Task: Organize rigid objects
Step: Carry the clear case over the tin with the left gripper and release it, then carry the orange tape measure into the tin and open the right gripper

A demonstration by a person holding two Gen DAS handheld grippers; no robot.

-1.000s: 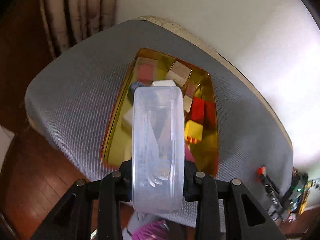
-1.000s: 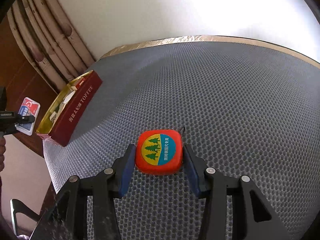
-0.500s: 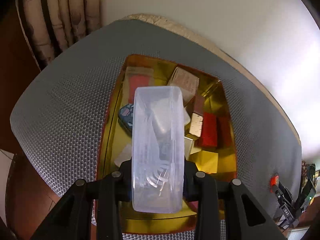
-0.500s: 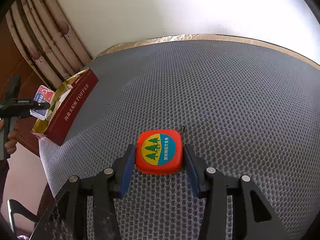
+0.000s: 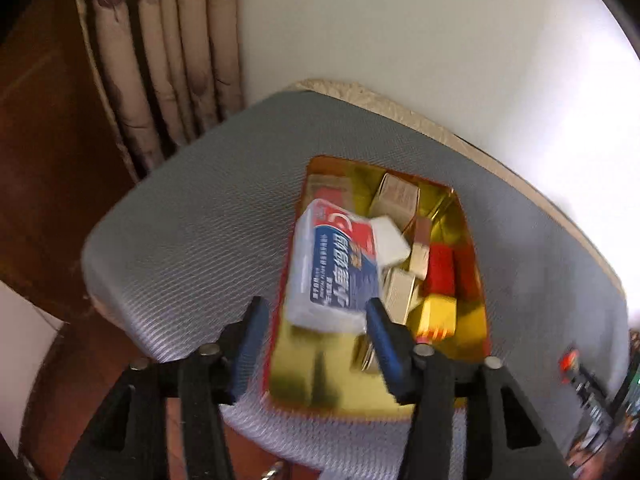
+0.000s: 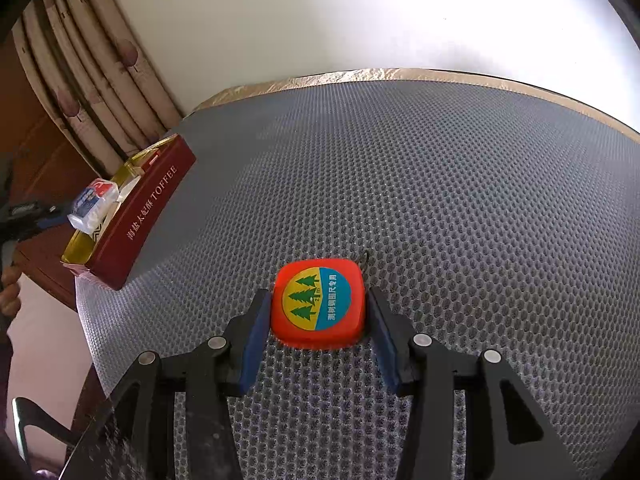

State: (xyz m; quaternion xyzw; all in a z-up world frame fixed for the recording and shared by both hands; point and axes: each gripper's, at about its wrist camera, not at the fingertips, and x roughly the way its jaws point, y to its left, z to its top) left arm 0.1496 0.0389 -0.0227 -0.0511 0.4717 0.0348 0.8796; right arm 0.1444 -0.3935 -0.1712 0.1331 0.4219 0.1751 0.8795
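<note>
In the left wrist view a clear plastic box [image 5: 336, 264] with a red and blue label lies tilted on the small boxes and blocks inside the gold-lined toffee tin [image 5: 320, 372]. My left gripper [image 5: 314, 312] hovers over the tin's near end with its jaws opening. The box's near end sits between the fingers, clear of the left pad. The right wrist view shows the same box [image 6: 94, 204] on the red-walled tin [image 6: 148, 216]. My right gripper [image 6: 318, 304] is shut on an orange tape measure [image 6: 318, 308] that rests on the grey mat [image 6: 440, 200].
The tin holds cardboard boxes [image 5: 396, 196] and red [image 5: 440, 268] and yellow blocks [image 5: 438, 316]. It sits near the mat's left corner, beside a curtain [image 5: 160, 60]. A white wall runs behind the table. A person's hand [image 6: 10, 292] shows at the left edge.
My left gripper has opened and let go of the clear box, which now lies label-up on the things in the tin. The right gripper and tape measure have not moved.
</note>
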